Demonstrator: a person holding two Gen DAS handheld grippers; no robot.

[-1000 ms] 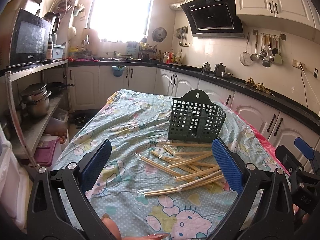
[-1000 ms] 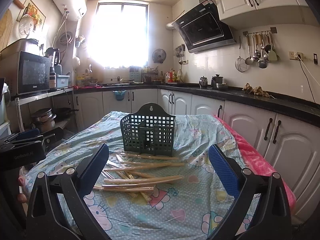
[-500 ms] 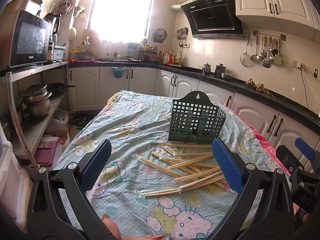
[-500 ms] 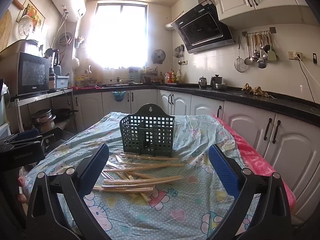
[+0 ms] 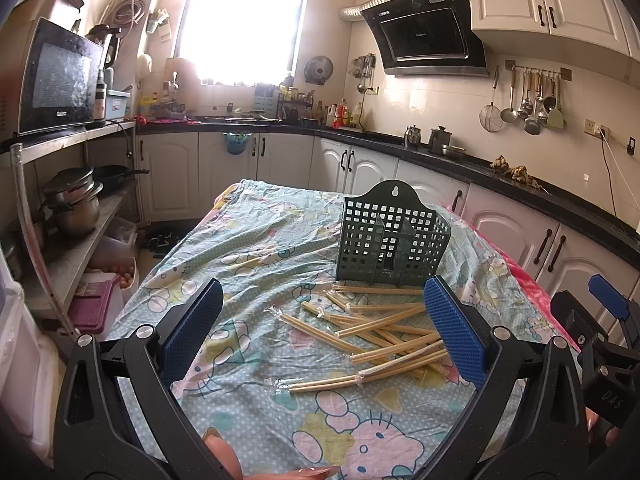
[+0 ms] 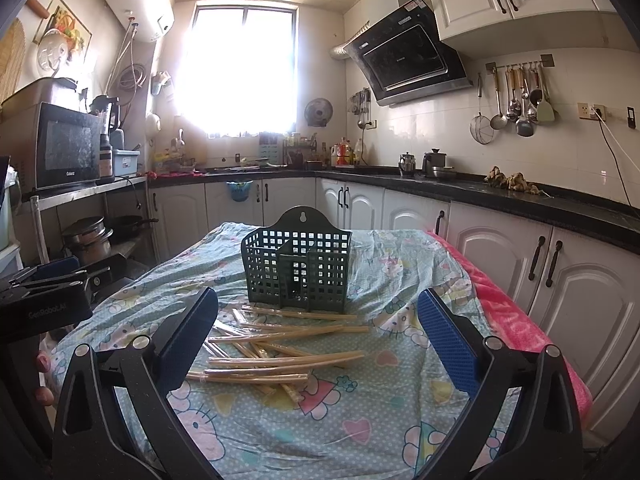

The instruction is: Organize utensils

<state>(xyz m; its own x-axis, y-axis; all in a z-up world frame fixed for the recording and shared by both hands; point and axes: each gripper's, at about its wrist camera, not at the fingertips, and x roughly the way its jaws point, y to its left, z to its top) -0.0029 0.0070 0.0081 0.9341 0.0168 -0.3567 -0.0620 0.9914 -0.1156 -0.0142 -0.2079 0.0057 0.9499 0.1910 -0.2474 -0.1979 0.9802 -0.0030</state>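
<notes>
The left gripper (image 5: 324, 334) hovers with jaws spread wide above wrapped chopsticks (image 5: 376, 336) scattered before a green basket (image 5: 392, 240) on the desk (image 5: 256, 240).

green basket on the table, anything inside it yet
Through the grid walls of the green basket only its divider shows; no chopsticks stand in it. The wrapped chopsticks all lie on the tablecloth in front. The basket's floor is mostly hidden.

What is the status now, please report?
Left gripper open, empty; right gripper open, empty. Wrapped chopsticks scattered on cloth before green basket, none inside. Nothing in the way.
</notes>
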